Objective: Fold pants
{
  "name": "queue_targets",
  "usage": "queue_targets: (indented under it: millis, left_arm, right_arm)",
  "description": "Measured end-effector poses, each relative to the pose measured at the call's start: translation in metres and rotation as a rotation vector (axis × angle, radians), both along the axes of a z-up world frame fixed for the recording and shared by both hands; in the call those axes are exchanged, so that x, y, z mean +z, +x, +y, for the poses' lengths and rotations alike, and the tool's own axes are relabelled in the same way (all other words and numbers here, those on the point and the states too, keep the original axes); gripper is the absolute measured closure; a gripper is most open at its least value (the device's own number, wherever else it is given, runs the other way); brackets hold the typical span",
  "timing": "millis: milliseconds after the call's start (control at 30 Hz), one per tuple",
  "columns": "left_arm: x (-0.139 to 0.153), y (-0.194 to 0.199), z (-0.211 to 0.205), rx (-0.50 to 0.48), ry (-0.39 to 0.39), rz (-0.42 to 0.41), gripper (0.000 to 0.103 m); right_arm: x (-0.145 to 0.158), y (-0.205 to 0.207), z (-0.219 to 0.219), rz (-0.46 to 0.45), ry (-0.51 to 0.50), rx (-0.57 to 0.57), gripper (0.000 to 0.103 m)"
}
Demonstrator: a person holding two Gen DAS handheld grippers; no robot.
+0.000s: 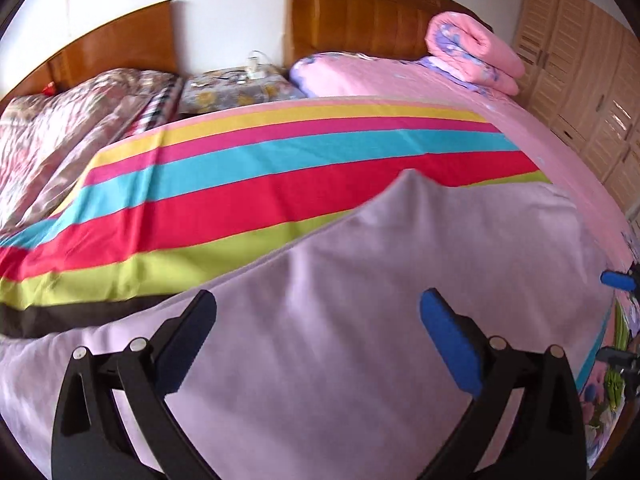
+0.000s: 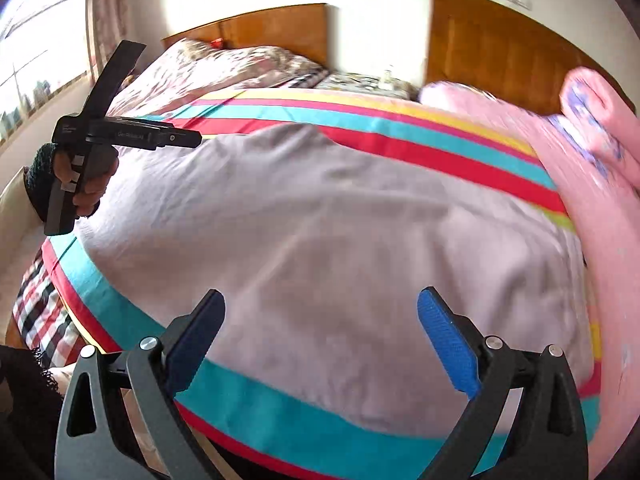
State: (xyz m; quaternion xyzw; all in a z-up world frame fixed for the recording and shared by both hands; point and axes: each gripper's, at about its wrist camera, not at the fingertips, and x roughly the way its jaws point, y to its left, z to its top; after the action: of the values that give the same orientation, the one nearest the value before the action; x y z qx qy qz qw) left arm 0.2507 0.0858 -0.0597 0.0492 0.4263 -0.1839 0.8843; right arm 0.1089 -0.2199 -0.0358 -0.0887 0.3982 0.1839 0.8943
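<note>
Pale lilac pants [image 1: 360, 280] lie spread flat on a rainbow-striped sheet [image 1: 240, 200]; they also fill the middle of the right wrist view [image 2: 320, 232]. My left gripper [image 1: 320, 304] hovers over the pants, jaws wide open and empty. My right gripper [image 2: 320, 308] hovers over the pants' near edge, jaws wide open and empty. The left gripper's body, held in a hand, shows at the left of the right wrist view [image 2: 100, 140]. A blue fingertip of the right gripper [image 1: 618, 280] shows at the right edge of the left wrist view.
A rolled pink quilt [image 1: 472, 52] lies at the head of the pink bed. A floral quilt [image 1: 72, 128] covers the far bed on the left. A wooden headboard [image 1: 360, 8] and a wardrobe [image 1: 580, 80] stand behind. A window [image 2: 36, 40] is at the left.
</note>
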Motion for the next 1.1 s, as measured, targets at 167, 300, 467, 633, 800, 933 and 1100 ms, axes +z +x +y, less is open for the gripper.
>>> queue_targets:
  millis: [167,300,467,633,800,933,1100]
  left_arm:
    - [-0.019,0.000,0.099,0.194,0.008,0.004,0.001]
    - [-0.036,0.005,0.133,0.267,-0.060,0.051,0.001]
    - [-0.040,0.009,0.126,0.308,0.019,0.039,0.001]
    - [-0.042,0.011,0.123,0.327,0.024,0.029,0.001]
    - [-0.041,0.010,0.127,0.348,-0.008,0.022,0.001]
    - [-0.042,0.012,0.127,0.358,0.002,0.020,0.001]
    - [-0.041,0.011,0.129,0.387,0.011,0.011,0.001]
  right_arm:
    - [-0.002,0.099,0.104,0.080,0.008,0.241,0.007]
    - [-0.021,0.140,0.175,0.113,0.012,0.404,0.007]
    - [-0.052,0.164,0.201,0.148,0.020,0.522,0.008]
    - [-0.050,0.203,0.150,0.113,-0.064,0.271,0.007]
    - [-0.032,0.197,0.104,0.136,0.156,0.156,0.007]
    - [-0.039,0.169,0.128,0.136,0.001,0.227,0.007]
    - [-0.048,0.170,0.117,0.136,-0.075,0.085,0.005]
